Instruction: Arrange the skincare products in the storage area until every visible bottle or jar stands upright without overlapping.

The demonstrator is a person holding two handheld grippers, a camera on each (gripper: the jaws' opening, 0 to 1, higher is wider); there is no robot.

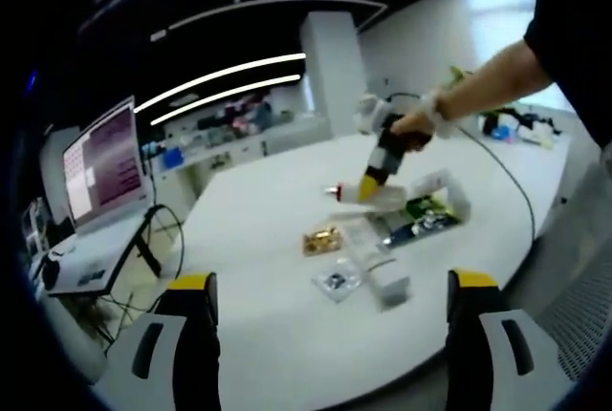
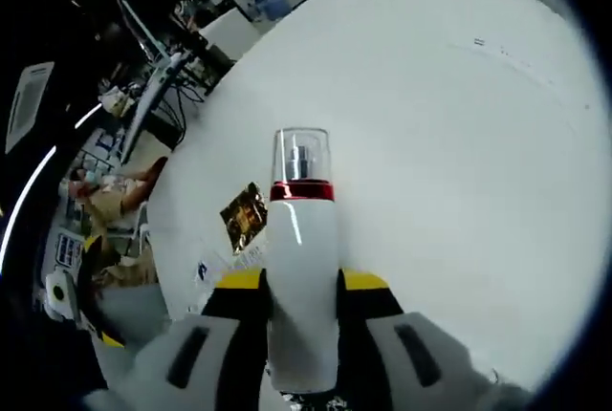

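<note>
Right gripper clamps a white pump bottle; left gripper gapes wide, empty; the bottle's base is hidden.

Your left gripper shows two grey-white jaws with black inner faces and yellow tips. Your right gripper matches them: pale shells, dark slots, yellow caps. Your sleeve is black, short.

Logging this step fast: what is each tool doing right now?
Left tool: open, holding nothing, above the white table.
Right tool: shut on the white pump bottle.
</note>
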